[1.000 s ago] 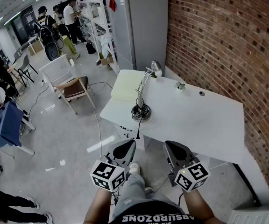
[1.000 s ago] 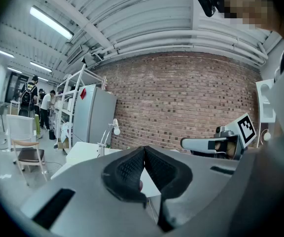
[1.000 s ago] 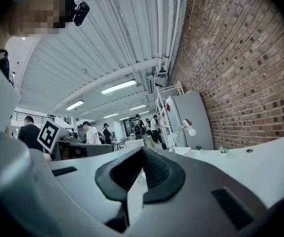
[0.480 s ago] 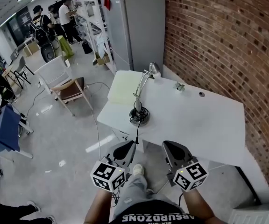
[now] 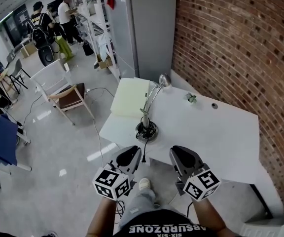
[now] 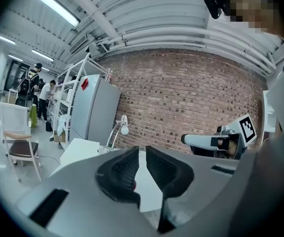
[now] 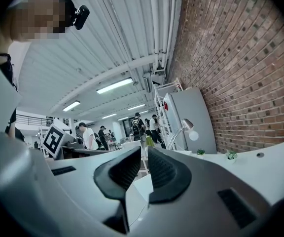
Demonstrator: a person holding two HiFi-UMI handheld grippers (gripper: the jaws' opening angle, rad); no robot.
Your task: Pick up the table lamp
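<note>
The table lamp stands near the left front edge of the white table. It has a round dark base, a thin silver arm and a small silver head. My left gripper and right gripper hover side by side in front of the table's edge, short of the lamp and pointing roughly level. Both pairs of jaws are opening to a narrow slit, with nothing between them. The left gripper view shows the lamp ahead. In the right gripper view the lamp is also ahead.
A pale pad lies on the table left of the lamp, with a small plant to the right. The lamp's cable hangs over the front edge. A brick wall, a grey fridge, a chair and people are around.
Both grippers have moved forward together toward the table's front edge, and the table and lamp now look nearer. The lamp itself has not moved.
</note>
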